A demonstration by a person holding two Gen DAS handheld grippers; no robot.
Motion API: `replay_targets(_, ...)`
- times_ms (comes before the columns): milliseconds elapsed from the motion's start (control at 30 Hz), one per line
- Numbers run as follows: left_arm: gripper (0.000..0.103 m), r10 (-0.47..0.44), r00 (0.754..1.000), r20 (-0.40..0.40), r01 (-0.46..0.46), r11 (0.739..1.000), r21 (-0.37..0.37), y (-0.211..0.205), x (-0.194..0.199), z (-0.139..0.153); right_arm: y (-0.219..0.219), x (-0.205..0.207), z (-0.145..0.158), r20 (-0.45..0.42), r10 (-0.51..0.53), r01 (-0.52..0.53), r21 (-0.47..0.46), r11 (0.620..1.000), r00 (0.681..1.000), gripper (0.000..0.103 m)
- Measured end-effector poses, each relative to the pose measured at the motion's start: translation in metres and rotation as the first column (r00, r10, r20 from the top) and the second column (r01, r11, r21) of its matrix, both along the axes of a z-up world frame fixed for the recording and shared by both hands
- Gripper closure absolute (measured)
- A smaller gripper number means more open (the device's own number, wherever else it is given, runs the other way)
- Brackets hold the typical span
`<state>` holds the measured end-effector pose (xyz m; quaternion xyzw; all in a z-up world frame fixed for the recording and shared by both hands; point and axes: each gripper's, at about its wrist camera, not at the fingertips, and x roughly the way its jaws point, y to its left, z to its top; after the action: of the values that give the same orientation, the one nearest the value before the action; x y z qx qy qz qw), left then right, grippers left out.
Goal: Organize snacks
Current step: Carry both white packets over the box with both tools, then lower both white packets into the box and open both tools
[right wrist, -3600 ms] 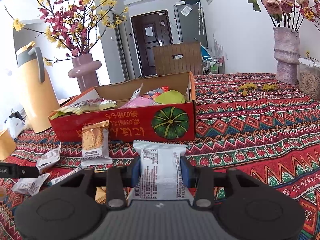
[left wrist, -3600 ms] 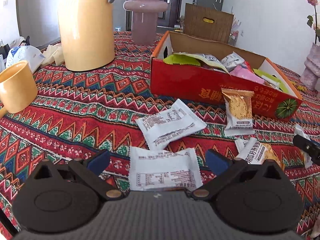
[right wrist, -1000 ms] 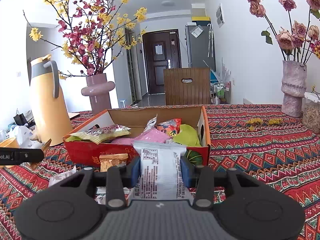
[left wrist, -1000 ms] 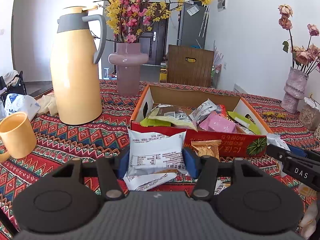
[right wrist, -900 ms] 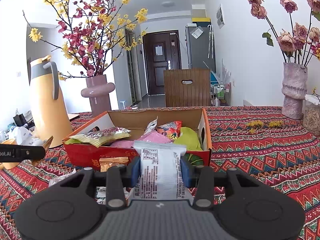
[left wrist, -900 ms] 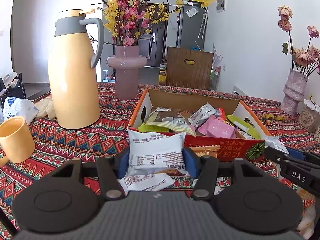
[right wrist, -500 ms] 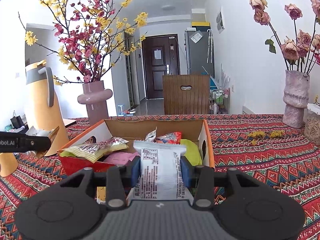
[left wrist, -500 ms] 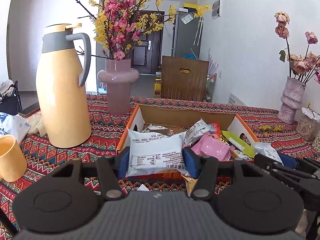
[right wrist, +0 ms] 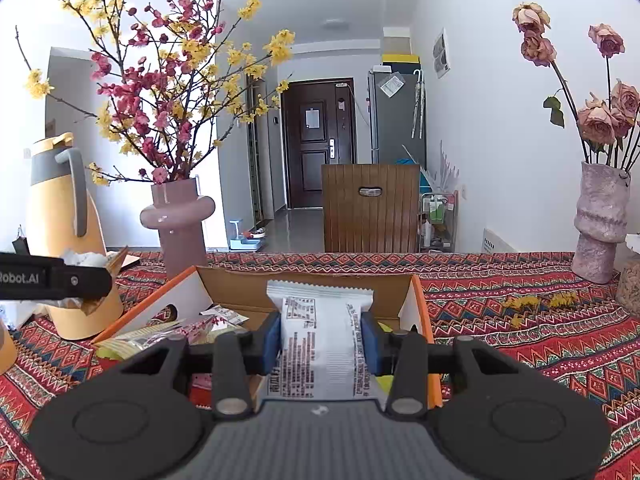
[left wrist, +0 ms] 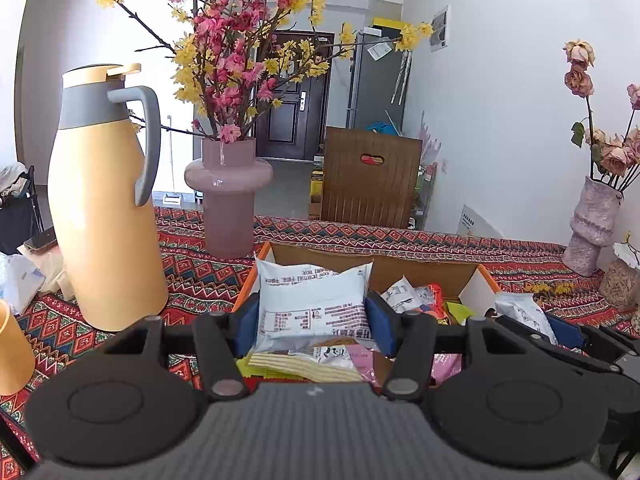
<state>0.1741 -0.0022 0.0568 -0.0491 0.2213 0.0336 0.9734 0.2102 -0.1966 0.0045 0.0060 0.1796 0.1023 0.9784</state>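
Snack packets sit gripped in both claws above the open orange-rimmed cardboard box [left wrist: 478,276] of mixed wrappers. Left claw [left wrist: 312,320] pinches a plump white printed pillow pack [left wrist: 314,300] across its width; right claw [right wrist: 320,344] clamps a narrower white crimp-edged packet [right wrist: 320,332] lengthwise, on the patterned red table [right wrist: 540,332].

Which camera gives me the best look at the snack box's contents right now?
The left wrist view: it looks down into the snack box, showing several loose packets behind the held white packet. The right wrist view shows the box mostly blocked by its own packet, with a few wrappers at left.
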Motion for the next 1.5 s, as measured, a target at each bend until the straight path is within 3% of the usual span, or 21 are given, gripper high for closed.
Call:
replay_targets(333,0.046,0.036,0.999,0.001,-0.036,0.999,0.010,0.005,0.043,-0.006,0.010,0.039,-0.005,-0.011,-0.010,0.009,-0.033,0.999,1.000,0.063)
replay_targets(533,0.046,0.080,0.997,0.016,-0.080,0.997,-0.001,0.013,0.063,-0.023,0.006,0.052,-0.017,-0.010,-0.028,0.028,-0.006,1.000,1.000,0.063)
replay_targets(1067,0.046,-0.005,1.000,-0.015,0.005,1.000,0.017,0.006,0.074,-0.051,0.007,0.062,-0.037,-0.049,-0.045,0.044,-0.027,0.999,0.998,0.062)
replay_targets(1233,0.035,-0.041,0.999,0.013,0.041,0.999,0.003,0.006,0.069,-0.052,0.005,0.055,-0.038,-0.060,-0.052,0.050,-0.031,0.998,0.997,0.058)
replay_targets(1300,0.025,-0.042,0.999,0.027,0.042,0.999,-0.006,0.008,0.066,-0.050,0.003,0.052,-0.038,-0.064,-0.050,0.048,-0.031,0.998,0.997,0.044)
replay_targets(1367,0.011,-0.030,0.999,0.036,0.030,0.999,-0.013,0.010,0.064,-0.048,0.002,0.048,-0.036,-0.047,-0.061,0.060,-0.031,0.998,0.997,0.021)
replay_targets(1433,0.000,-0.017,0.999,0.042,0.018,1.000,-0.017,0.011,0.062,-0.046,0.002,0.046,-0.034,-0.033,-0.066,0.065,-0.026,0.998,0.997,0.012)
replay_targets(1500,0.000,-0.009,0.999,0.040,0.009,1.000,-0.020,0.012,0.061,-0.044,0.001,0.044,-0.033,-0.028,-0.072,0.072,-0.019,0.997,0.997,0.007)
